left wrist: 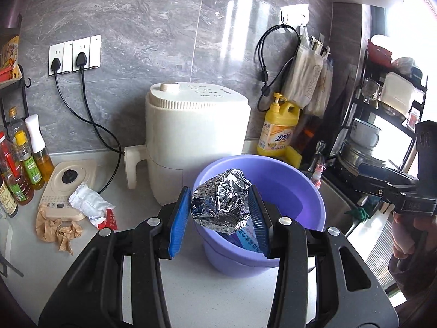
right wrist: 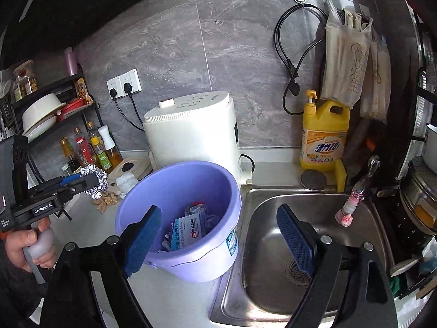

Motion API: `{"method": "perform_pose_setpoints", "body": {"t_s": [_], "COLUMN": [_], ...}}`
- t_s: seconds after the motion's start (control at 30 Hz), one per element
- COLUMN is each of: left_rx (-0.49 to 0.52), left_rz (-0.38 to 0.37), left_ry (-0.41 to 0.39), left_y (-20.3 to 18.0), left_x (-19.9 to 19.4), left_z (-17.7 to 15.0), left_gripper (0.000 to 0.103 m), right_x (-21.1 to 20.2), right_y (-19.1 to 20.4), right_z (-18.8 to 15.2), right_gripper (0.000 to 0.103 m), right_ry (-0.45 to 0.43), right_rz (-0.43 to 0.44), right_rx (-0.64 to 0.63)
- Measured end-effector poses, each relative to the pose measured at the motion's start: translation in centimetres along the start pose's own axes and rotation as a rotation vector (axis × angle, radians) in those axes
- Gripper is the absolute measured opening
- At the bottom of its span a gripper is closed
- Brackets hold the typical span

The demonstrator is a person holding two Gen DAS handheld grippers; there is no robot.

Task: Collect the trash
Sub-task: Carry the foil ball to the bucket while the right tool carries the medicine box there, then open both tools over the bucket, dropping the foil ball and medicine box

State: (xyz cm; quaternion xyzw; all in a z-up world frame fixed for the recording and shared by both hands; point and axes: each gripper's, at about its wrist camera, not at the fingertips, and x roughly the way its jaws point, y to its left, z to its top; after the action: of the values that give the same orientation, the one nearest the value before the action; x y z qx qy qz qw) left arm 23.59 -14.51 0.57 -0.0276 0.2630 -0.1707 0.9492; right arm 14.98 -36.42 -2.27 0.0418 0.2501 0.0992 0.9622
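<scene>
Two grippers noted: left gripper pinches a crumpled foil ball above the purple bucket's near rim; right gripper, jaws spread, holds nothing beside the sink.

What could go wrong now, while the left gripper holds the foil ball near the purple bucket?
1. In the right wrist view, the left gripper with the crumpled silver foil ball looks short of the purple plastic bucket; released now, it may miss.
2. The bucket stands beside the steel sink; a bump might tip it.

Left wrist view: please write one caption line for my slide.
Left claw grips a foil ball over the purple bucket; paper scraps remain on the counter.
</scene>
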Motion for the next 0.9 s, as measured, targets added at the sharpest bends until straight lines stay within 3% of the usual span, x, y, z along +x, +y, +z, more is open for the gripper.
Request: {"method": "perform_pose_setpoints", "body": {"t_s": [0.17, 0.27, 0.5, 0.67, 0.9], "left_rx": [0.024, 0.006, -0.017, -0.044, -0.098], "left_rz": [-0.021, 0.02, 0.062, 0.129, 0.237], "left_ry": [0.008, -0.023, -0.023, 0.014, -0.005], "left_y": [-2.2, -2.5, -1.4, 0.9, 4.8], "left_x": [2.2, 2.4, 1.2, -0.3, -3.8], "left_z": [1.2, 1.8, 1.4, 0.3, -1.0], "left_gripper": [0.045, 0.079, 0.085, 0.09, 0.097], "right_x": [-1.6, -2.3, -1.7, 0.1, 2.7], "right_y": [-2.5, -3.6, -2.8, -0.3, 4.4], "right_z": [-0.9, -1.4, -1.2, -0.9, 0.0], "right_gripper": [0.084, 0.084, 0.084, 0.086, 0.091], "right_ry": [-0.007, -0.007, -0.003, 0.003, 0.026], "right_rz": [-0.038, -0.049, 0.001, 0.091, 0.192], "right_rx": [0.04, 0.063, 0.051, 0.022, -0.041]}}
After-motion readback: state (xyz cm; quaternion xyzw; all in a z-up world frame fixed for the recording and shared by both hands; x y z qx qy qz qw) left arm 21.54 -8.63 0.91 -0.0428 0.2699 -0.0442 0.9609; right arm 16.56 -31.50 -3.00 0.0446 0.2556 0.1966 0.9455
